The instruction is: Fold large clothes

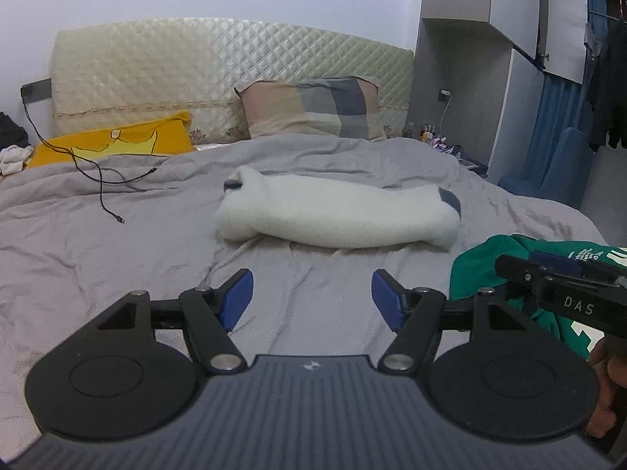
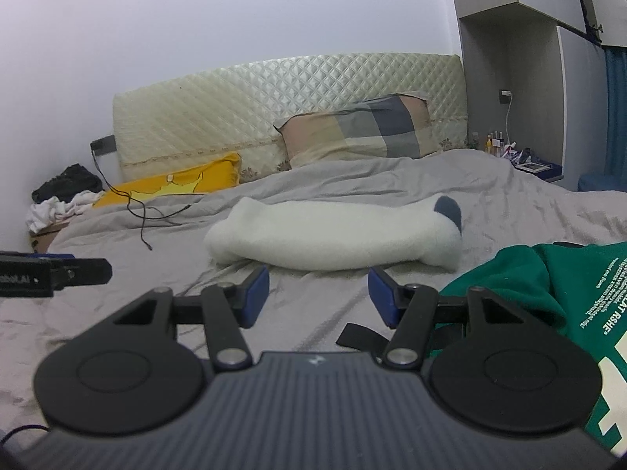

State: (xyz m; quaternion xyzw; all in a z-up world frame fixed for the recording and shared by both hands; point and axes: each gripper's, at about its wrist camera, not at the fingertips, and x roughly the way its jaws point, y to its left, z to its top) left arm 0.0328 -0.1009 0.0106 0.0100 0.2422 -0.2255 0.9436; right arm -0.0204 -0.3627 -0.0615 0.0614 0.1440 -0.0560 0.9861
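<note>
A white fleece garment [image 1: 337, 211] [image 2: 333, 235] lies folded in a long bundle across the middle of the grey bed cover [image 1: 117, 243] [image 2: 509, 203], with a dark grey patch at its right end. A green garment with white print [image 1: 509, 270] [image 2: 548, 297] lies crumpled at the near right. My left gripper [image 1: 312, 297] hovers low over the cover in front of the white bundle, open, nothing between its blue pads. My right gripper [image 2: 318, 293] is open and bare too, just short of the bundle, its right finger [image 2: 386, 297] beside the green garment.
A checked pillow [image 1: 313, 107] and a yellow pillow [image 1: 117, 141] rest against the quilted headboard [image 1: 196, 62]. A black cable [image 1: 98, 180] trails over the cover's left part. A nightstand with small bottles [image 2: 509, 149] and a wardrobe [image 1: 470, 58] stand to the right.
</note>
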